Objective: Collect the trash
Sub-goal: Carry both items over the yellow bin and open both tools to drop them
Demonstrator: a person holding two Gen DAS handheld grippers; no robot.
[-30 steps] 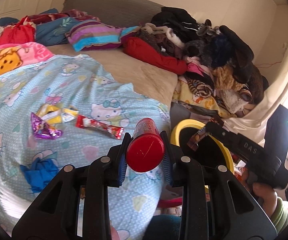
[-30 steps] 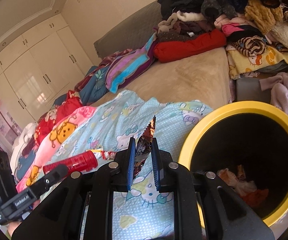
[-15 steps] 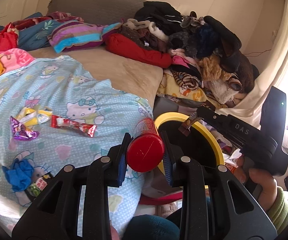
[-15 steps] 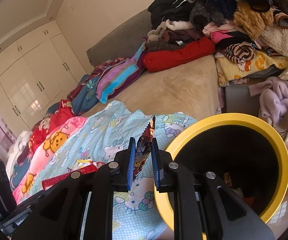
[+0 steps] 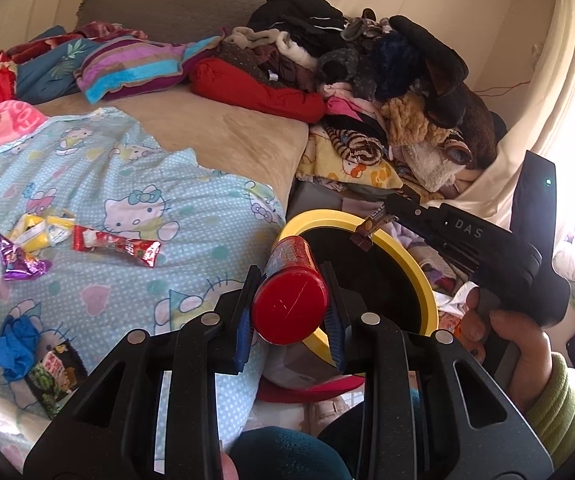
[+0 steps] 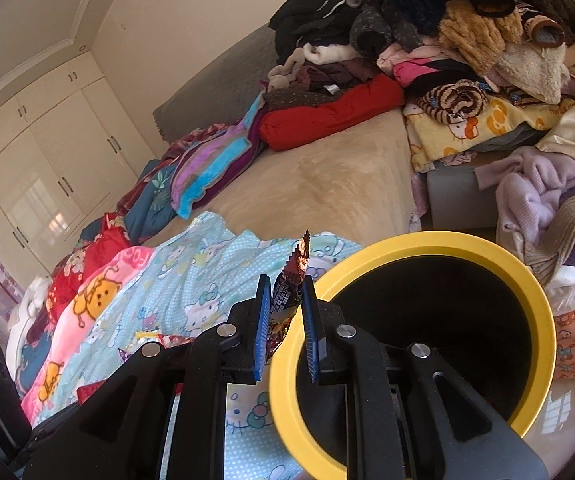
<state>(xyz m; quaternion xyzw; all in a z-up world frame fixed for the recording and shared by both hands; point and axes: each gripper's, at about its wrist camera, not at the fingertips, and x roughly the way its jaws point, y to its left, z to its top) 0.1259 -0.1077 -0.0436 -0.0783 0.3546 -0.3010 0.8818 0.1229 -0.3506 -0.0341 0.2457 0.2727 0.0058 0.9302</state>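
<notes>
Red bottle (image 5: 290,295) clamped in left tongs (image 5: 290,312), cap toward camera, right at near rim of yellow-rimmed bin (image 5: 415,268). Right tongs (image 6: 285,328) pinch a brown wrapper (image 6: 291,280) upright, just left of bin rim (image 6: 415,240). Only left view shows loose trash on the bed's blue sheet (image 5: 107,184): red wrapper (image 5: 115,245), purple wrapper (image 5: 17,262), yellow wrapper (image 5: 41,230), blue wad (image 5: 13,344). Bin mouth open; clothes pile (image 6: 447,40) crowds behind it.
</notes>
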